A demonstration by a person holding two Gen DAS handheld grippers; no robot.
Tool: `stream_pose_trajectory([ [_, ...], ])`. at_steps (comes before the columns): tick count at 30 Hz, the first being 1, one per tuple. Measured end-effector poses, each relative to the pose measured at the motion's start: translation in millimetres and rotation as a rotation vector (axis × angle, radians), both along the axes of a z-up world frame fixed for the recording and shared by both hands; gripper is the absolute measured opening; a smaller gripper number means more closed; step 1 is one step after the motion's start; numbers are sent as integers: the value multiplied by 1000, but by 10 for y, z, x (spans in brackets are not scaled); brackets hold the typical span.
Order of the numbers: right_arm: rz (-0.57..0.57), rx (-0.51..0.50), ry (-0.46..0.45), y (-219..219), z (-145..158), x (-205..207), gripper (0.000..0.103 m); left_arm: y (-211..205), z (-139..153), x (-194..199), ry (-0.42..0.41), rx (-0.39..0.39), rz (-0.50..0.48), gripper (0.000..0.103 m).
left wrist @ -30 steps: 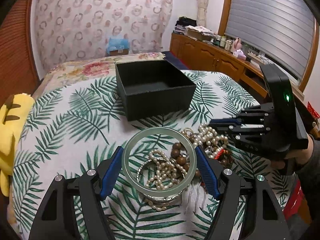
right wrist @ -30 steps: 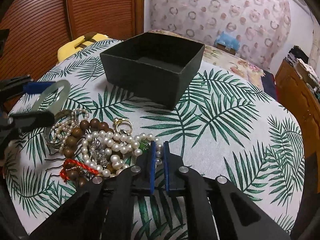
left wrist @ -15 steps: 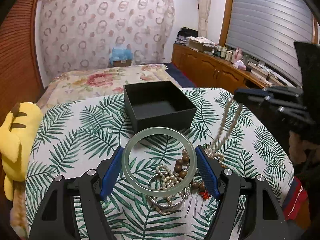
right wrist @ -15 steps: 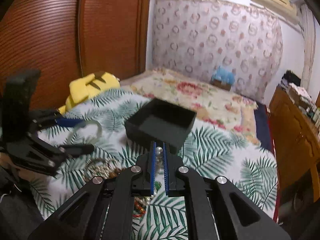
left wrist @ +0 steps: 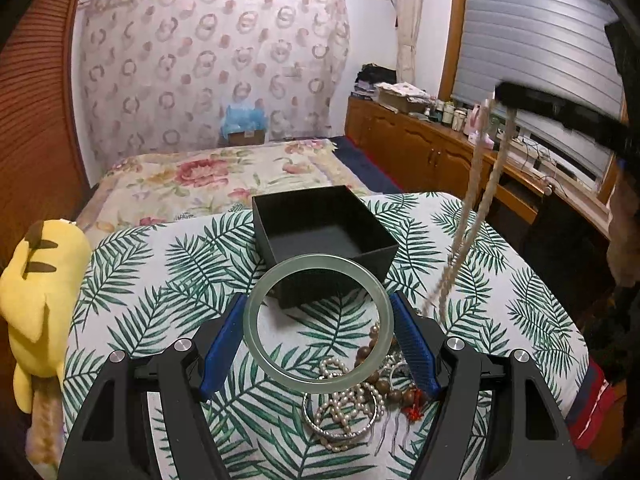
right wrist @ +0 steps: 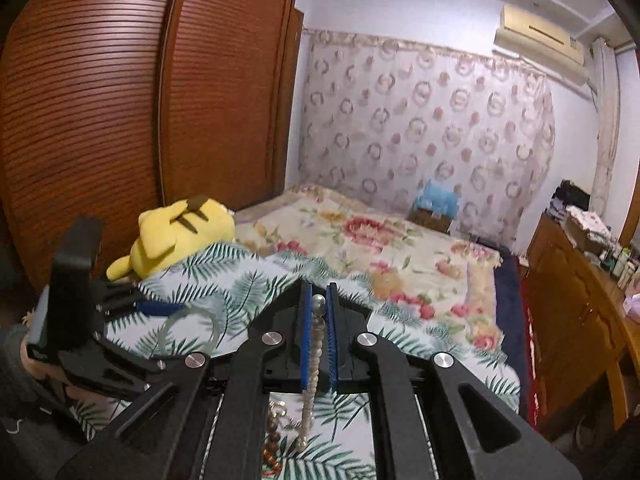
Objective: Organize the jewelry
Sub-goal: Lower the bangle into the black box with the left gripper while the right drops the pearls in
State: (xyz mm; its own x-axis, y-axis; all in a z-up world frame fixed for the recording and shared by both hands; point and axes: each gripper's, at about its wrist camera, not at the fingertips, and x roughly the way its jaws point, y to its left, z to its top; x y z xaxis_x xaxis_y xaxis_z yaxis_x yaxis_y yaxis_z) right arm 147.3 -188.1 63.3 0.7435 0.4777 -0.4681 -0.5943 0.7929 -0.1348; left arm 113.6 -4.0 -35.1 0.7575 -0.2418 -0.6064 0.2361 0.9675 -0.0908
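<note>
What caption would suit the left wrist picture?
Left gripper holds a pale green bangle before an open black box; a pearl necklace dangles right.

Pale green bangle point(left wrist: 318, 322), black box point(left wrist: 324, 240), cream pearl necklace point(left wrist: 476, 208), white cloth with green palm leaves point(left wrist: 160, 280), yellow plush toy point(left wrist: 36, 308), blue jaw pads.

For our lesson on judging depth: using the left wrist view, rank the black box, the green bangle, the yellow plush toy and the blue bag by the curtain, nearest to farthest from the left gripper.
1. Green bangle: clamped in the left gripper.
2. Black box: just ahead, on the leaf-print cloth.
3. Yellow plush toy: off the cloth's left edge.
4. Blue bag: against the far curtain.
</note>
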Motion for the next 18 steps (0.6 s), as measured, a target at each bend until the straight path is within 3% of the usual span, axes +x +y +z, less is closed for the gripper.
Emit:
stream_pose_trajectory([
  [11, -9, 12, -64, 95, 341, 338, 8, 8, -35, 288, 14, 4, -7, 69],
  [18, -15, 17, -67, 193, 384, 557, 8, -39, -20, 523, 12, 16, -10, 69],
])
